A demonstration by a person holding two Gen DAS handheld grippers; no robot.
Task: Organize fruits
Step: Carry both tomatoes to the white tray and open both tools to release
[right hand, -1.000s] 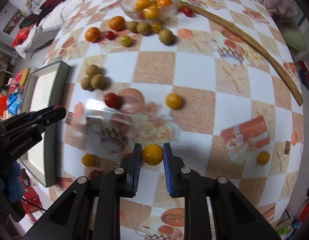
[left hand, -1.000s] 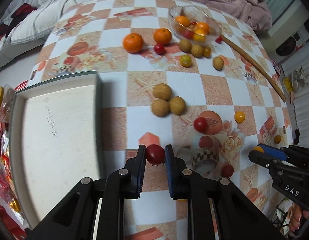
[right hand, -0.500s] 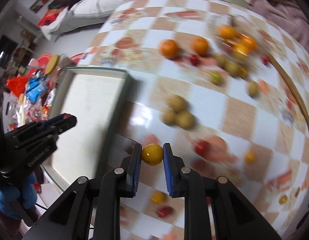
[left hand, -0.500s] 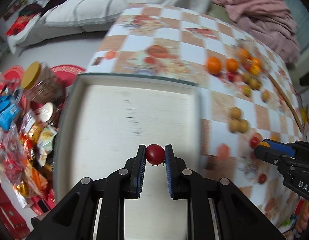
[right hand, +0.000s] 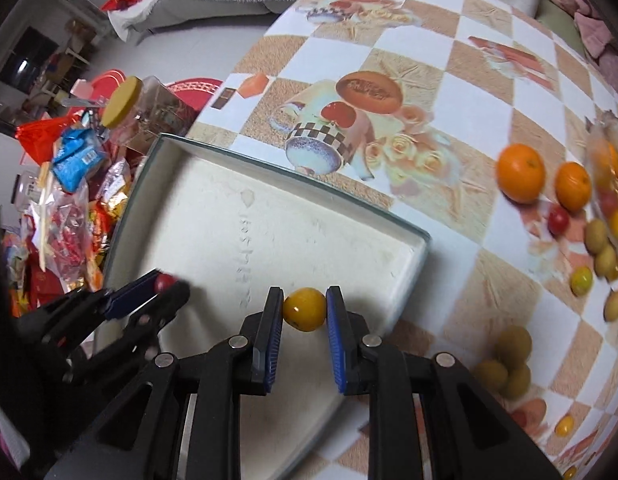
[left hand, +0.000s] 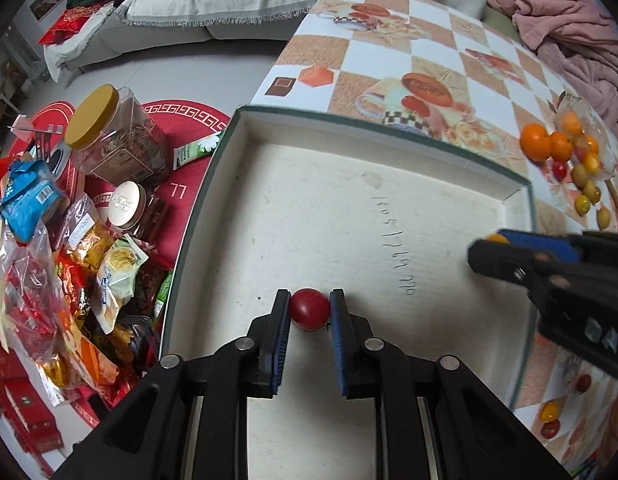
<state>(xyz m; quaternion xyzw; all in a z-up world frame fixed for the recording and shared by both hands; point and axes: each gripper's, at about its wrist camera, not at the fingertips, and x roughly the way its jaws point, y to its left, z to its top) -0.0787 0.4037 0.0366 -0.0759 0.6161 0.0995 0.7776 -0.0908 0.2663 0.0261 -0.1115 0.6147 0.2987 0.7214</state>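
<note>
My left gripper (left hand: 309, 314) is shut on a red cherry tomato (left hand: 309, 309) and holds it over the white tray (left hand: 349, 216). My right gripper (right hand: 305, 310) is shut on a yellow cherry tomato (right hand: 304, 309) over the tray's (right hand: 269, 232) right part. The right gripper shows in the left wrist view (left hand: 509, 252) at the right. The left gripper shows in the right wrist view (right hand: 161, 286) at the left with the red tomato (right hand: 164, 281) in it. Two oranges (right hand: 521, 173) and several small fruits (right hand: 597, 236) lie on the checked tablecloth (right hand: 449, 80).
A glass bowl (left hand: 581, 136) of fruit stands at the table's far right. Three brown round fruits (right hand: 507, 364) lie right of the tray. Jars (left hand: 109, 136) and snack bags (left hand: 37, 240) crowd the floor left of the table. A sofa (left hand: 229, 4) is behind.
Both grippers have swung left from over the tablecloth to over the white tray, each still holding its tomato. The tray now fills the middle of both views.
</note>
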